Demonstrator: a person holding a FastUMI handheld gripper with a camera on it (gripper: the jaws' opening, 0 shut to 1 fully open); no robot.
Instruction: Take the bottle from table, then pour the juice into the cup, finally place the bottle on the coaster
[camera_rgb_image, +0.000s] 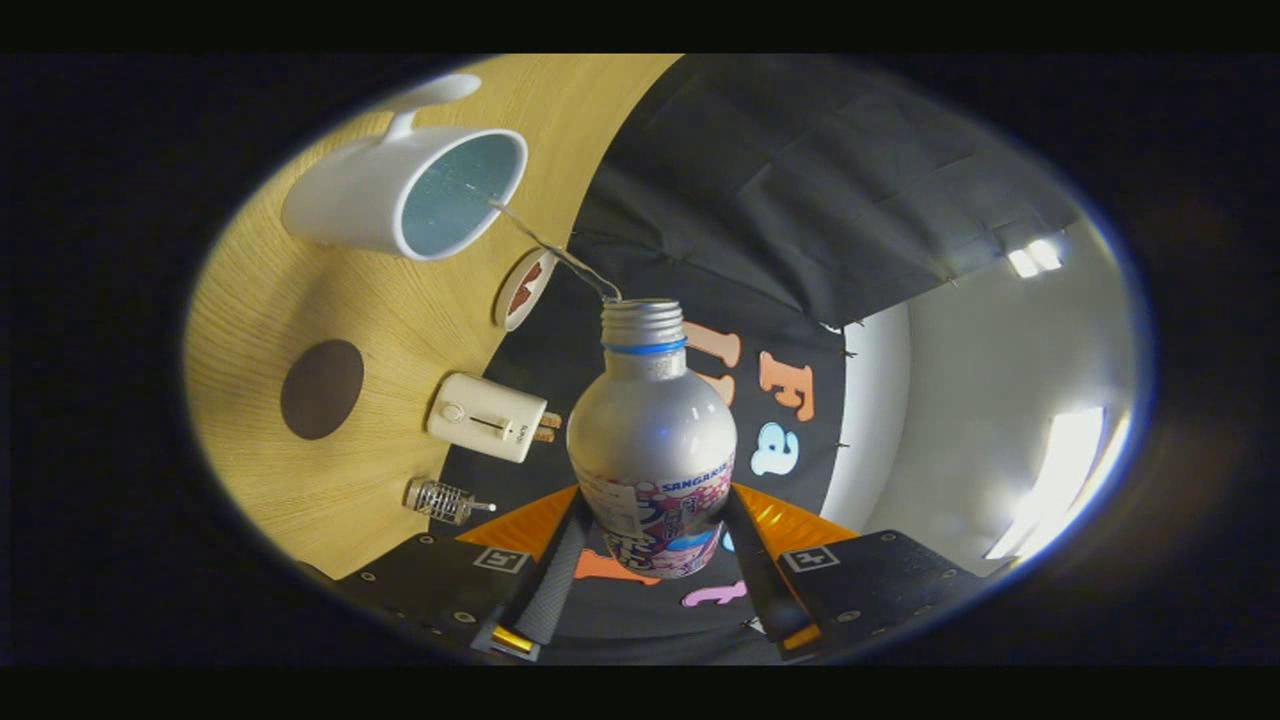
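My gripper (655, 535) is shut on a silver bottle (652, 440) with a printed label and a blue neck ring, both fingers (560, 570) pressing its lower body. The bottle is tipped over, its open mouth (640, 305) pointing toward the table. A thin stream of liquid (550, 248) runs from the mouth into a white cup (405, 190) with a handle, which stands on the wooden table (300, 300) beyond the bottle. A dark round coaster (321, 389) lies on the table beside the cup, off to the side of the fingers.
A small round white and red disc (522, 288) lies near the table edge close to the stream. A white plug-like device (487, 417) and a small metal spring-like object (440, 500) rest near the table's edge. Black cloth wall (800, 200) and a pale wall (990, 400) beyond.
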